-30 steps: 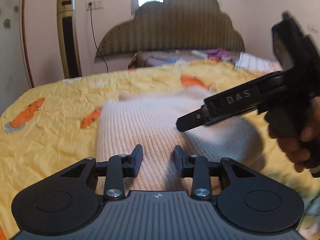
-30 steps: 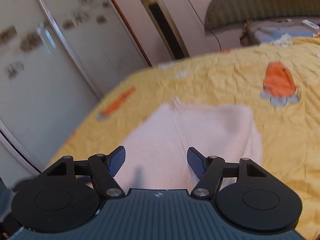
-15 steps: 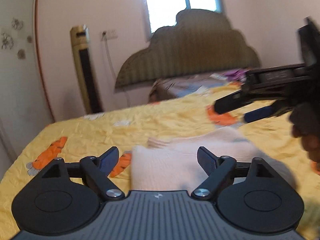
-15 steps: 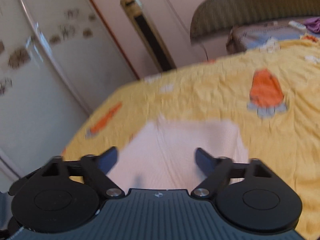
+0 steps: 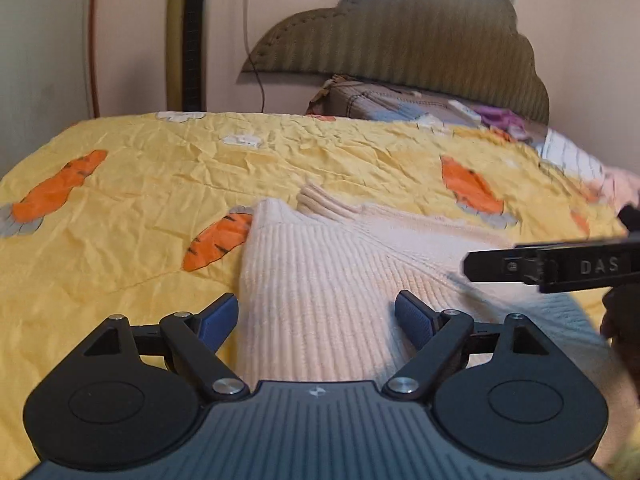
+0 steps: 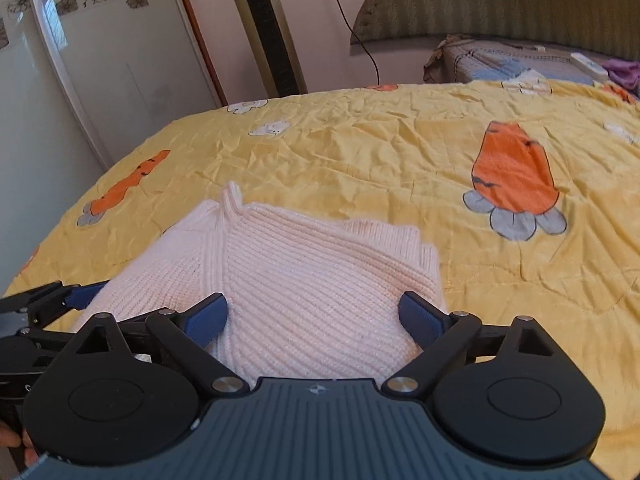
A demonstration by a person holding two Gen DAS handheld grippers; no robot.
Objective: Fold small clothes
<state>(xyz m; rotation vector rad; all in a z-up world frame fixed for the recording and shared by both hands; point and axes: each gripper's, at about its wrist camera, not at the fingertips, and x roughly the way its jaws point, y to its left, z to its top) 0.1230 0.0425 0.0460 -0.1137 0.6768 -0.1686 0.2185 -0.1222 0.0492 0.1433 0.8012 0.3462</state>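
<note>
A pale pink ribbed knit sweater (image 5: 328, 280) lies folded on the yellow carrot-print bedspread (image 5: 140, 208). My left gripper (image 5: 316, 312) hovers over its near left part, open, with nothing pinched between the blue pads. From the right edge of that view one finger of the right gripper (image 5: 520, 266) reaches in over the sweater. In the right wrist view the sweater (image 6: 304, 272) fills the near middle. My right gripper (image 6: 314, 316) stands wide above it and its jaws are closing, with only the flat knit below them. The left gripper's fingers (image 6: 60, 300) show at the left edge.
An olive padded headboard (image 5: 400, 40) and a folded quilt with small clothes (image 5: 400, 104) stand at the bed's far end. A tower fan (image 6: 268, 28) and a hanging cable are by the wall. Glossy wardrobe doors (image 6: 80, 60) run along the left.
Both grippers' jaws have opened wider. The left gripper pulled back from the sweater. The right gripper, raised over the sweater before, has dropped lower toward the right side.
</note>
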